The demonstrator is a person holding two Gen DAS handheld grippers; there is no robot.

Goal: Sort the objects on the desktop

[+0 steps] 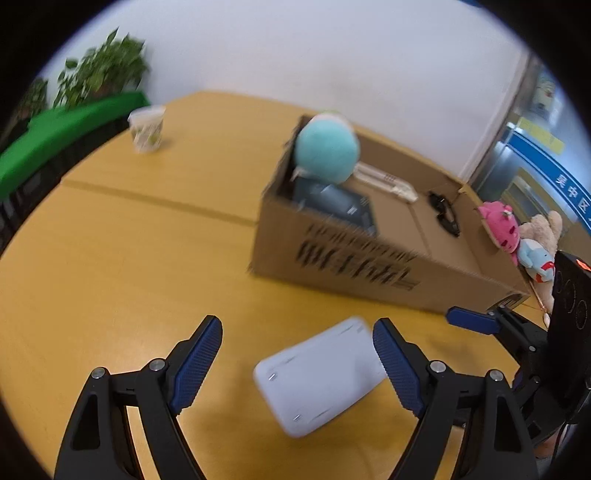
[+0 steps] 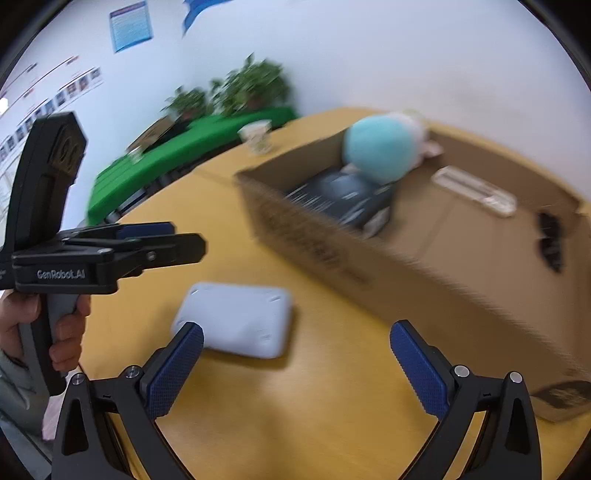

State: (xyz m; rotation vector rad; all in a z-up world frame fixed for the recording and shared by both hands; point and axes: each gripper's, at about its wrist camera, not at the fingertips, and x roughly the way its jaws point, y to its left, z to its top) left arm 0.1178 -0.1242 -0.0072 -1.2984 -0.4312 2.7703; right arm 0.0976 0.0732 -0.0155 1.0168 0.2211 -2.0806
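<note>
Both views are pretty smeared. The black print on the cardboard box (image 1: 369, 258) is too blurry to read from the left wrist, and from the right wrist it's basically just a dark streak. The teal plush ball (image 1: 327, 149) covers part of the dark box (image 1: 338, 203) under it, so the label there can't be made out. There's a small black thing (image 1: 445, 214) at the far end of the box, can't tell what it is. The pink plush (image 1: 498, 225) and the toys next to it are partly hidden behind the box wall. The wall posters (image 2: 129, 26) are too small to read.
</note>
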